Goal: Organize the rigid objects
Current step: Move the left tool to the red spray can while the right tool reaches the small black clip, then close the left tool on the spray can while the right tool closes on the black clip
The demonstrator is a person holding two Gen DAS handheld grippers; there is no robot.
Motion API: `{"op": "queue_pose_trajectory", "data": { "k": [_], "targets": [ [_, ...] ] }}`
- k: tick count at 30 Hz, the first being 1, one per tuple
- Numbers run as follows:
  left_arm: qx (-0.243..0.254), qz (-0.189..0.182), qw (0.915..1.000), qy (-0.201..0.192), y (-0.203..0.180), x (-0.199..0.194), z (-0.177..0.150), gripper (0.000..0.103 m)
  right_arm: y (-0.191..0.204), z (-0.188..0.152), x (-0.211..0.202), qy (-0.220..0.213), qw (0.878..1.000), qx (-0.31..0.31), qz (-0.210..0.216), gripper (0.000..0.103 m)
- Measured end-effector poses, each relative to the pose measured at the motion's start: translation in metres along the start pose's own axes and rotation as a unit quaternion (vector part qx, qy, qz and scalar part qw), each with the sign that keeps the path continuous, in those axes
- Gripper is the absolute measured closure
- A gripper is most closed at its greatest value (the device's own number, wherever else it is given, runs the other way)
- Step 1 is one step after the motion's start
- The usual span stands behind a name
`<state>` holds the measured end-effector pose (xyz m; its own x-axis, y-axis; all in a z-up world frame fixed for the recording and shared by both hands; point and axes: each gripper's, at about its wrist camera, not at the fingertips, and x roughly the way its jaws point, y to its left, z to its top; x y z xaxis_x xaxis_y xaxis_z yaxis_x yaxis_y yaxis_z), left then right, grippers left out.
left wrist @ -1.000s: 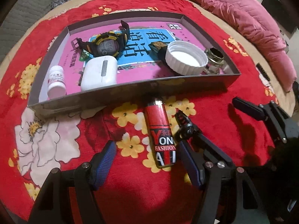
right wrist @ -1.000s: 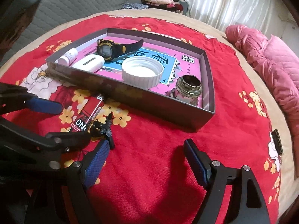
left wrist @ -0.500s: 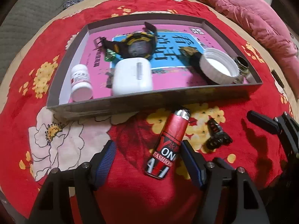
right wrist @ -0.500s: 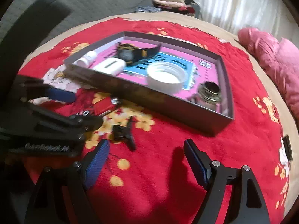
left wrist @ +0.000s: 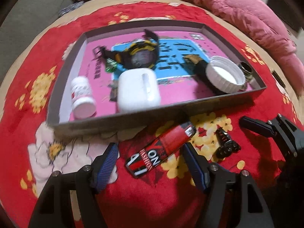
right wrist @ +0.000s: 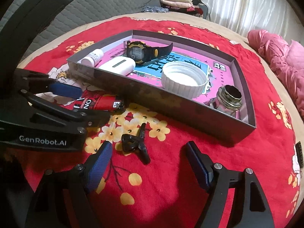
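Left tongs (left wrist: 150, 163) gape wide around a glossy red cylindrical lighter (left wrist: 163, 150); right tongs (right wrist: 148, 163), just narrowing yet wide, flank a black plastic clip (right wrist: 134, 144) on plush red cloth (right wrist: 171, 190).

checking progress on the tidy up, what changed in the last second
The left gripper shifted so the red lighter lies tilted between its open fingers, not yet gripped. The right gripper swung toward the black clip, now just ahead of its fingers; its jaws have just been closing a little, with nothing pinched. Lighter and clip remain on the red cloth; the box contents are unchanged.
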<state>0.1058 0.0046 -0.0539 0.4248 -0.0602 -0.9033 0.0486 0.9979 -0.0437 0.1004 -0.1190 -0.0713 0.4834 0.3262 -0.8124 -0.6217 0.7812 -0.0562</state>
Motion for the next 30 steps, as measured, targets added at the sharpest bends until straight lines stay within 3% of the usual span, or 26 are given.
{"op": "queue_pose_trajectory", "data": {
  "k": [4, 16, 23, 28, 30],
  "targets": [
    [0.026, -0.008, 0.9996, -0.001, -0.003, 0.005, 0.003, 0.032, -0.003, 0.001, 0.002, 0.000, 1.000, 0.005, -0.002, 0.041],
    [0.040, -0.034, 0.9986, -0.006, -0.001, 0.008, 0.003, 0.035, -0.022, 0.002, 0.000, -0.001, 0.999, 0.050, 0.009, 0.074],
    [0.061, -0.033, 0.9976, -0.007, -0.011, 0.005, 0.002, 0.053, -0.031, 0.001, -0.002, -0.001, 0.997, 0.079, 0.021, 0.078],
    [0.074, -0.047, 0.9961, 0.005, -0.018, 0.004, 0.004, 0.072, -0.034, 0.001, -0.003, -0.002, 0.995, 0.091, 0.029, 0.078],
    [0.071, -0.058, 0.9957, 0.010, -0.018, 0.003, 0.005, 0.089, -0.035, 0.000, -0.004, -0.002, 0.995, 0.096, 0.033, 0.078]
  ]
}}
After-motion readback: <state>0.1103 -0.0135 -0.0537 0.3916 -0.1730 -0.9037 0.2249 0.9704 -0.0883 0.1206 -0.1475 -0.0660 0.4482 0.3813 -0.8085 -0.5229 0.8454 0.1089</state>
